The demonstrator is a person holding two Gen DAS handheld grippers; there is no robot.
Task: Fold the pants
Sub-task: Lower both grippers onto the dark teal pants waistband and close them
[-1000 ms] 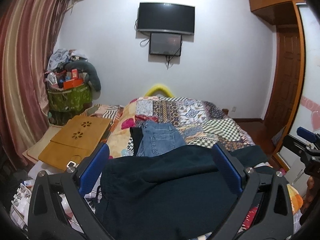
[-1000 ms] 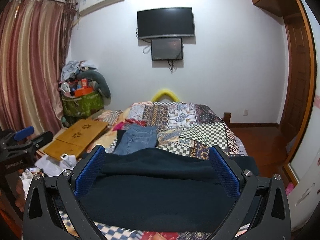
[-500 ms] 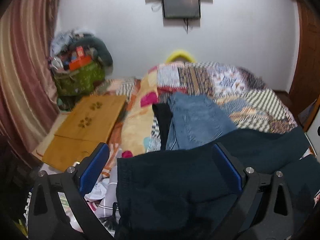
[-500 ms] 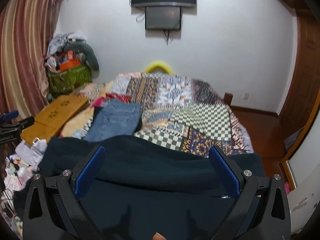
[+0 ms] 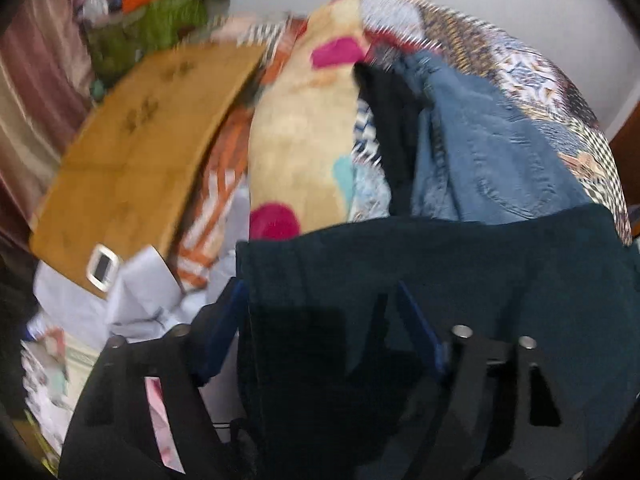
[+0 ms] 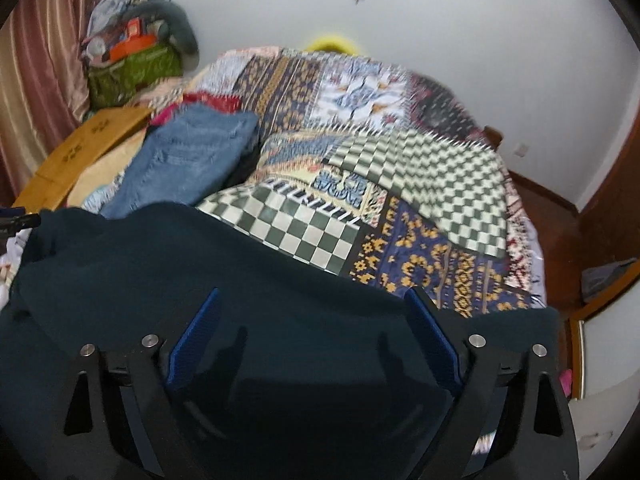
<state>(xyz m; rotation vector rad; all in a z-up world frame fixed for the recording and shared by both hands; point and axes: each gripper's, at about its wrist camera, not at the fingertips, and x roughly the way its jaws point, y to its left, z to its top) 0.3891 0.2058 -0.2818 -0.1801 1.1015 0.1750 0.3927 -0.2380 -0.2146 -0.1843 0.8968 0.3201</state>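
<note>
Pants [image 6: 248, 280] dark, spread on bed's [image 6: 400, 184] near edge under both tongs, left [image 5: 320, 320] and right [image 6: 312, 332] gaping apart, gripping nothing; risk: pinching one layer only, cloth bunching toward jeans [image 5: 480, 152].

My left hand-held gripper [image 5: 324, 336] had matte black angular finger arms with triangular cut-outs, and the inner faces of its fingers [image 5: 420, 332] wore ribbed blue pads. Round silver screw heads sat at the joints of each arm. My right hand-held gripper [image 6: 314, 334] looked the same: black frame, blue textured pads on the fingers [image 6: 434, 344], paired silver screws and triangular openings lower in each arm.
</note>
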